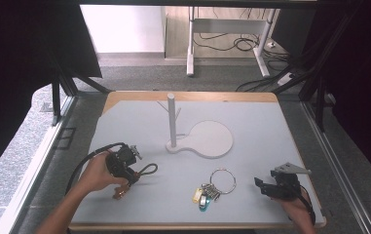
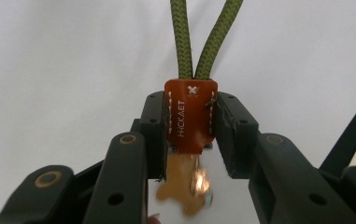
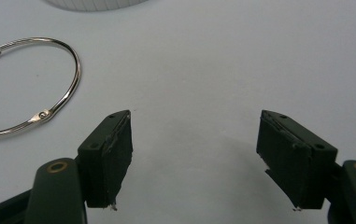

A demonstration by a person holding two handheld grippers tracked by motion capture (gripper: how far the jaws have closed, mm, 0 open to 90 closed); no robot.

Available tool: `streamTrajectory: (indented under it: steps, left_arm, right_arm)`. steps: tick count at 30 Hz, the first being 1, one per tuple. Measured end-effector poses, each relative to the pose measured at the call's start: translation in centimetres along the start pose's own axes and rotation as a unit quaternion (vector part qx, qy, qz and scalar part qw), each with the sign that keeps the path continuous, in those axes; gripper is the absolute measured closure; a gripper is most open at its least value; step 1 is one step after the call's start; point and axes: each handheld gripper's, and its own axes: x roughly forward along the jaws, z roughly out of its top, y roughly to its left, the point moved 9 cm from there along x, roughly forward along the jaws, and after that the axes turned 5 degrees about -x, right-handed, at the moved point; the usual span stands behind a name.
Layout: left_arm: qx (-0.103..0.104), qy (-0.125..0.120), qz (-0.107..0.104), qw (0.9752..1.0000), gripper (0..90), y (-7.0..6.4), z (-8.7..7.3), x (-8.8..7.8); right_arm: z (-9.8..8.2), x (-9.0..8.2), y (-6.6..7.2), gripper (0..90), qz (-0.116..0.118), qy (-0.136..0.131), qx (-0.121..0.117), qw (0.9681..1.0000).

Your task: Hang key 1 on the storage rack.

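At the near left of the table (image 1: 251,122), the left gripper (image 2: 192,121) pinches the brown leather tab (image 2: 189,116) of a keychain, its green cord loop (image 2: 203,37) reaching past the jaws. At the near right, the right gripper (image 3: 194,149) has its jaws spread with nothing between them, close to a metal ring (image 3: 31,86) with keys (image 1: 207,194)
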Motion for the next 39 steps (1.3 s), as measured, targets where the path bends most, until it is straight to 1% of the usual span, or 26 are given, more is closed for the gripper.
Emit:
streamTrajectory:
  steps: [2,3,4,7,8,9,11,14,19,22,24,27,39]
  left_arm:
    - [0.0,-0.009,0.001,1.0,66.6,0.1,0.1,-0.7]
    - [0.0,-0.009,0.001,1.0,66.6,0.1,0.1,-0.7]
    - [-0.001,-0.016,0.0,0.9999,66.6,0.1,0.3,-1.3]
    - [-0.003,-0.03,0.0,0.9995,66.6,0.2,0.6,-2.3]
    - [-0.005,-0.036,-0.002,0.9993,66.6,0.2,0.7,-2.7]
    - [-0.011,-0.048,-0.007,0.9988,66.6,0.1,0.9,-3.1]
    - [-0.011,-0.057,-0.01,0.9983,66.6,0.1,1.1,-3.6]
    - [-0.013,-0.065,-0.007,0.9978,66.6,0.2,1.2,-4.4]
    - [-0.016,-0.079,-0.009,0.9967,66.6,0.2,1.5,-5.3]
    - [-0.017,-0.091,-0.019,0.9956,66.6,0.1,1.7,-5.8]
    - [-0.018,-0.096,-0.023,0.995,66.6,0.1,1.8,-6.1]
    - [-0.018,-0.101,-0.021,0.9945,66.6,0.2,2.0,-6.6]
    - [-0.013,-0.114,-0.019,0.9933,66.6,0.1,2.7,-7.8]
  right_arm:
    - [0.0,0.0,0.0,27.5,0.0,0.0,0.0,1.0]
    - [0.0,0.0,0.0,27.5,0.0,0.0,0.0,1.0]
    - [0.0,0.0,-0.1,27.5,-0.001,0.0,0.0,1.0]
    - [-0.1,0.0,-0.1,27.5,-0.001,0.001,0.001,1.0]
    - [-0.1,0.0,-0.1,27.5,-0.001,0.001,0.001,1.0]
    - [-0.1,0.0,-0.1,27.5,-0.001,0.0,0.001,1.0]
    - [-0.1,0.0,-0.1,27.5,0.0,0.0,0.002,1.0]
    - [0.0,0.0,-0.1,27.5,0.001,-0.001,0.002,1.0]
    - [-0.1,-0.1,-0.1,27.5,0.0,-0.002,0.002,1.0]
    - [-0.1,-0.1,-0.2,27.5,0.0,-0.001,0.004,1.0]
    - [-0.2,0.0,-0.2,27.5,0.0,0.0,0.005,1.0]
    - [-0.2,0.0,-0.2,27.5,0.001,0.001,0.004,1.0]
    - [-0.2,0.1,-0.2,27.5,0.0,0.001,0.004,1.0]
